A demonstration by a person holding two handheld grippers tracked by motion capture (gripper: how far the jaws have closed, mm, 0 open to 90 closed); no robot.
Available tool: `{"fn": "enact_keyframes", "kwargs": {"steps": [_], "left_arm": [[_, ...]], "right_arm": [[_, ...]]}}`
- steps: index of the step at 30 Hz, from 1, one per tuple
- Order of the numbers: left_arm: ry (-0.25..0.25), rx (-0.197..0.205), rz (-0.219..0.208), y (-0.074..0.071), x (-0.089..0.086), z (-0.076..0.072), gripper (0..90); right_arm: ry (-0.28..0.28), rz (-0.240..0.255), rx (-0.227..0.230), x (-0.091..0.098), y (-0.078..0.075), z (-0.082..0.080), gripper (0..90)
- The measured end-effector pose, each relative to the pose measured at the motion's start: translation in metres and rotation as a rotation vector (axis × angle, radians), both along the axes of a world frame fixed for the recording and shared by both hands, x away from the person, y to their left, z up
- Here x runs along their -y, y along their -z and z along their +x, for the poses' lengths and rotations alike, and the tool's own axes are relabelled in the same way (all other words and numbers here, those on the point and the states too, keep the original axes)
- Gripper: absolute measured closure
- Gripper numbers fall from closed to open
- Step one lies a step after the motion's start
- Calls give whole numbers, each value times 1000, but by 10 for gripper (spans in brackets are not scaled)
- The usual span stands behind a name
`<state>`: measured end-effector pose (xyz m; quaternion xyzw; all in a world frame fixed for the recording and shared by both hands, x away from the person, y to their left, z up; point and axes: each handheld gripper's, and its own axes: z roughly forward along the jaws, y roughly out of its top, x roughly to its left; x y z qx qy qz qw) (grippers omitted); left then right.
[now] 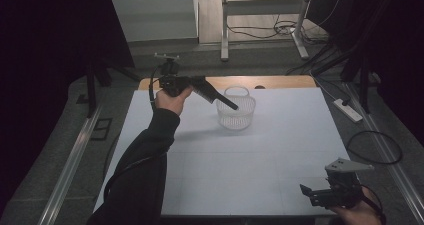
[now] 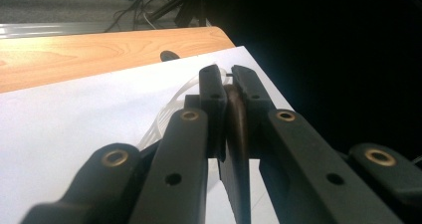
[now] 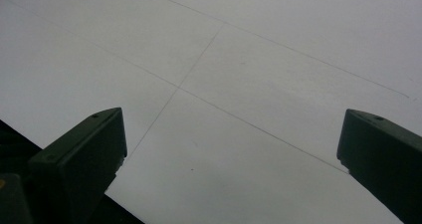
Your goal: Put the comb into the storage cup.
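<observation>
White wire basket (image 1: 236, 113) sits just below the left gripper (image 1: 227, 103), jaws pinching a thin brown object (image 2: 237, 129); the right gripper (image 1: 306, 191), jaws spread, hovers well apart.

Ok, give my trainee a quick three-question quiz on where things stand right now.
1. True or false: the right gripper has its jaws wide apart over bare table.
2. What does the left gripper hold? A) a thin dark object B) a cup C) nothing
3. The left gripper's tip is over the white ____.

Key: 1 true; 2 A; 3 basket.
</observation>
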<state>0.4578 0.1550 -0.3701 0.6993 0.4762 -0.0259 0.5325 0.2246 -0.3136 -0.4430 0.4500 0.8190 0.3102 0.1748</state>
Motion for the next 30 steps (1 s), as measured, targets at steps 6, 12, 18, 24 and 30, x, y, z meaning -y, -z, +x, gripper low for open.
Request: {"fn": "enact_keyframes", "kwargs": {"steps": [6, 12, 18, 24, 30], "left_arm": [[-4, -10, 11, 10, 10, 7, 838], [-10, -15, 13, 16, 17, 13, 837], [-15, -16, 30, 21, 25, 17, 837], [-17, -19, 41, 27, 32, 20, 838], [-21, -23, 48, 34, 37, 23, 837]], "right_arm": [[-7, -8, -2, -1, 0, 0, 0], [-10, -8, -1, -1, 0, 0, 0], [-11, -8, -1, -1, 0, 0, 0], [-15, -13, -2, -1, 0, 0, 0], [-16, -12, -3, -1, 1, 0, 1]]}}
